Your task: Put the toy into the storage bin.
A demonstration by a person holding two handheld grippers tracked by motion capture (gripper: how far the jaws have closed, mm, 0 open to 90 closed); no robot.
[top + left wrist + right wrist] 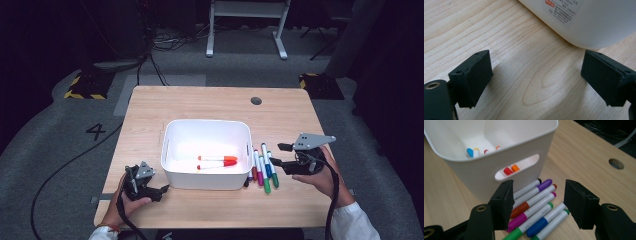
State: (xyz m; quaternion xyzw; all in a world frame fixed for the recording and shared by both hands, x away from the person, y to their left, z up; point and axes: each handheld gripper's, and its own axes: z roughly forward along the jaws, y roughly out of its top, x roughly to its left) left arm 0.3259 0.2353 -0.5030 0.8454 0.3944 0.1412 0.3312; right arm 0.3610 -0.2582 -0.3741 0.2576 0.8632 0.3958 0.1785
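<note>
A white bin (pixel 207 131) stands mid-table and holds an orange marker (pixel 218 158) and a red marker (pixel 218 163). Several colored markers (pixel 262 170) lie side by side on the wood against its right wall. My right gripper (pixel 279 154) hovers just right of that row, jaws open, nothing between them. In the right gripper view the gripper (pixel 539 195) looks over the markers (pixel 534 207) toward the bin (pixel 474 170). My left gripper (pixel 161 191) rests by the bin's front left corner. Its jaws (pixel 536 67) stand open over bare wood, with the bin's corner (pixel 586 22) just beyond.
The wooden table (pixel 210 100) has a round cable hole (pixel 256 100) at the back right. Grey floor, cables and a white frame lie beyond its far edge. Bare wood surrounds the bin at the back and left.
</note>
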